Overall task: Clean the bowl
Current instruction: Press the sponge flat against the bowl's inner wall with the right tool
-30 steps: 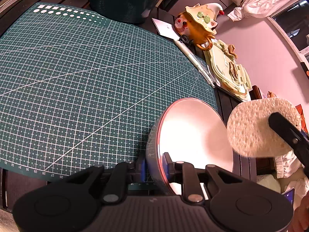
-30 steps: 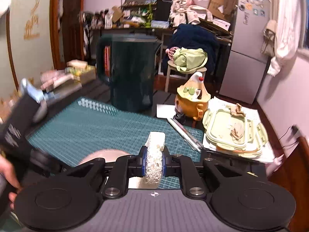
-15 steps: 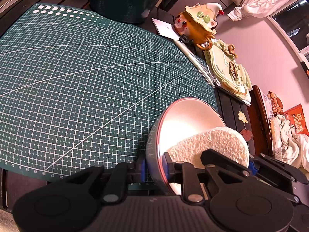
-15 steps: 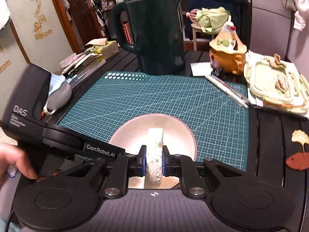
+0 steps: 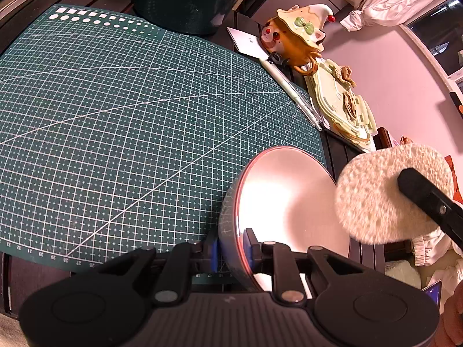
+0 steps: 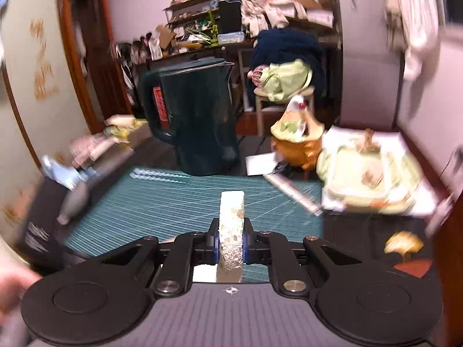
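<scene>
My left gripper (image 5: pixel 231 248) is shut on the rim of a pale bowl (image 5: pixel 289 202), holding it tilted on edge over the near right corner of the green cutting mat (image 5: pixel 130 121). My right gripper (image 6: pixel 230 237) is shut on a round white sponge (image 6: pixel 231 225), seen edge-on in the right wrist view. In the left wrist view the sponge (image 5: pixel 385 196) hangs in the air just right of the bowl, outside it. The bowl does not show in the blurred right wrist view.
A dark green jug (image 6: pixel 196 115) stands at the mat's far edge. An orange cat-shaped pot (image 5: pixel 295 37), pens (image 5: pixel 292 92) and stacked pale green container lids (image 5: pixel 344 107) lie right of the mat. A grey bottle (image 6: pixel 78 193) lies at the left.
The sponge was pressed inside the bowl half a second ago; now the right gripper has lifted it out and to the right. The left gripper and bowl have not moved.
</scene>
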